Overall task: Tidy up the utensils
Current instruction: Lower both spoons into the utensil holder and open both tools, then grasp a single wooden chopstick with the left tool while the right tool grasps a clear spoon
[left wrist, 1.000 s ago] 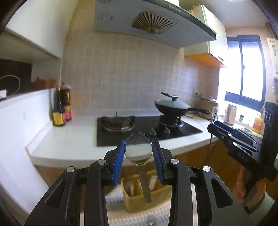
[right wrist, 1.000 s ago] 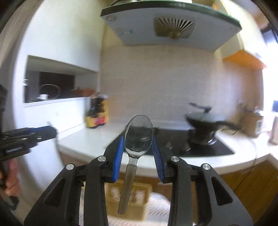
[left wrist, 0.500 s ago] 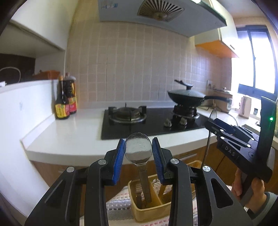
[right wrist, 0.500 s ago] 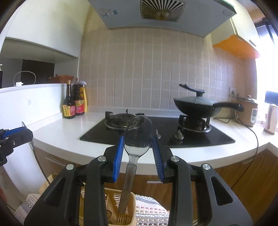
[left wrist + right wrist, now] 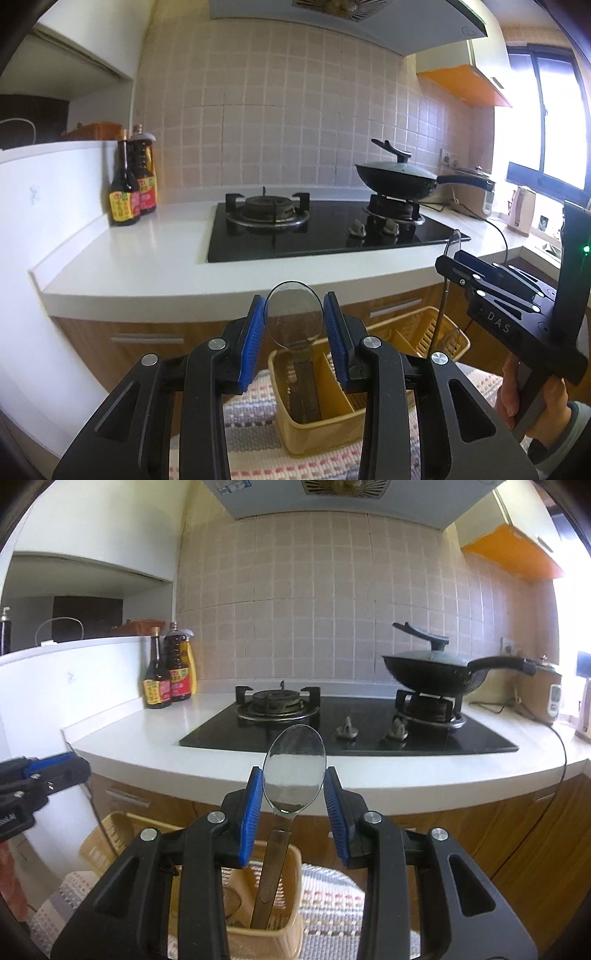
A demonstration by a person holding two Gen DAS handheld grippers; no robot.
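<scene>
Holding: each hand-held gripper clamps a rigid, slippery, light steel spoon by the bowl edges.

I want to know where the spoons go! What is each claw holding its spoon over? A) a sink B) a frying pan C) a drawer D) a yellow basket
D: each spoon's handle hangs down into the yellow basket on the striped cloth below the counter.

Lidded black wok on right burner; two sauce bottles on white counter.
</scene>
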